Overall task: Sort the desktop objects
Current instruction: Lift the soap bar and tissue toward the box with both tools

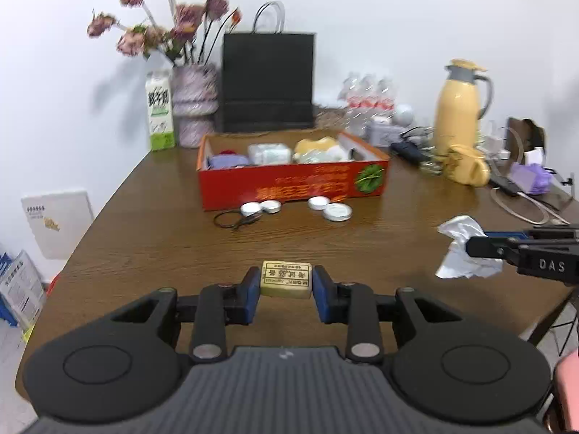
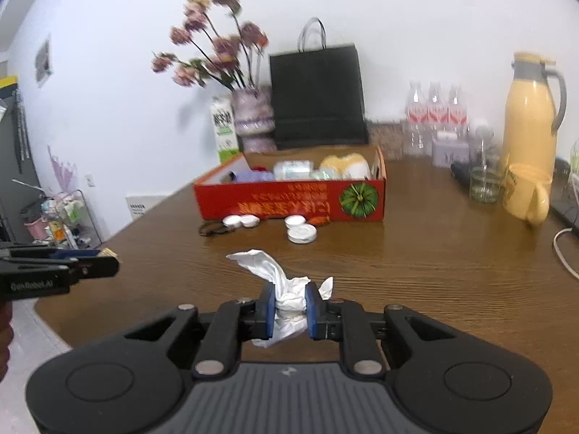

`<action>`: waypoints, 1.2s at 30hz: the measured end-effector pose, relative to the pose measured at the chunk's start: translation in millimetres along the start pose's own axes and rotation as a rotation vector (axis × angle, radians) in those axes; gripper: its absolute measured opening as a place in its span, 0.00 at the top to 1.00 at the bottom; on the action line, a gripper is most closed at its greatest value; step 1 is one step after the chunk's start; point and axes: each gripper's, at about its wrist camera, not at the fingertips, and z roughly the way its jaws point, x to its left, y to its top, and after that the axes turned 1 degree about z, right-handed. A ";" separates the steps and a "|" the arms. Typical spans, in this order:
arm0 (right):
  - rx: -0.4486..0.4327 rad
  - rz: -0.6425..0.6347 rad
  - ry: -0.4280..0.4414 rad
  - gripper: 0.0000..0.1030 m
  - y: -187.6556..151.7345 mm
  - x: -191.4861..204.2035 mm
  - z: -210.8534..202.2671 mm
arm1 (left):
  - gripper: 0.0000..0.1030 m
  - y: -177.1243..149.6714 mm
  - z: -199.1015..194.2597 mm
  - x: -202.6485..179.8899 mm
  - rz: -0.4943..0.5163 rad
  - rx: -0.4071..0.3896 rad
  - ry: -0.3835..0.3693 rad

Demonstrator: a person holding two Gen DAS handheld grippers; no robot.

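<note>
My left gripper (image 1: 286, 284) is shut on a small yellowish eraser (image 1: 286, 278) with a printed label, held above the brown table (image 1: 144, 238). My right gripper (image 2: 288, 303) is shut on a crumpled white tissue (image 2: 278, 282), also lifted over the table. In the left wrist view the right gripper (image 1: 470, 247) enters from the right edge with the tissue (image 1: 459, 246) in it. In the right wrist view the left gripper (image 2: 112, 264) shows at the left edge. Ahead stands a red cardboard box (image 1: 293, 181), open at the top, with several items inside.
Several white round lids (image 1: 318, 208) and a black hair tie (image 1: 231, 218) lie in front of the box. Behind it stand a black paper bag (image 1: 267, 83), a flower vase (image 1: 195, 105) and a milk carton (image 1: 160, 108). A yellow jug (image 1: 459, 108), a mug (image 1: 468, 170), bottles and cables crowd the right side.
</note>
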 end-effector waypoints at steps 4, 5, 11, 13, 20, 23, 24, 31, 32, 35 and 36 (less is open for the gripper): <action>0.025 0.024 0.060 0.85 -8.0 7.4 -25.1 | 0.70 -7.9 -24.4 -12.4 0.020 -0.025 -0.027; 0.027 0.020 0.061 0.85 -10.7 10.8 -31.6 | 0.70 -10.1 -30.3 -14.2 0.015 -0.024 -0.038; 0.059 -0.023 0.084 0.85 -34.8 29.5 -47.2 | 0.70 -41.3 -52.5 -14.9 -0.082 0.033 -0.113; 0.077 -0.033 0.078 0.85 -42.3 32.4 -40.2 | 0.69 -48.3 -51.8 -16.4 -0.088 0.040 -0.113; 0.081 -0.007 0.061 0.84 -48.1 28.3 -37.5 | 0.69 -48.8 -43.5 -28.3 -0.056 0.047 -0.112; 0.098 0.011 0.055 0.84 -51.5 23.8 -32.9 | 0.69 -53.4 -35.9 -30.4 -0.064 0.090 -0.127; 0.100 0.013 0.055 0.84 -52.5 22.9 -31.6 | 0.69 -55.0 -33.5 -31.2 -0.063 0.105 -0.132; 0.128 0.034 0.027 0.84 -50.7 7.0 -3.2 | 0.69 -52.1 -4.5 -23.6 -0.059 0.158 -0.126; 0.128 0.032 0.020 0.85 -47.6 3.8 2.0 | 0.69 -47.3 1.3 -20.1 -0.062 0.155 -0.123; 0.108 0.032 0.007 0.85 -27.3 -6.7 17.5 | 0.69 -24.7 15.7 -10.9 -0.040 0.119 -0.098; 0.094 0.030 0.006 0.85 -18.8 -9.2 22.0 | 0.69 -15.3 20.2 -7.7 -0.040 0.105 -0.093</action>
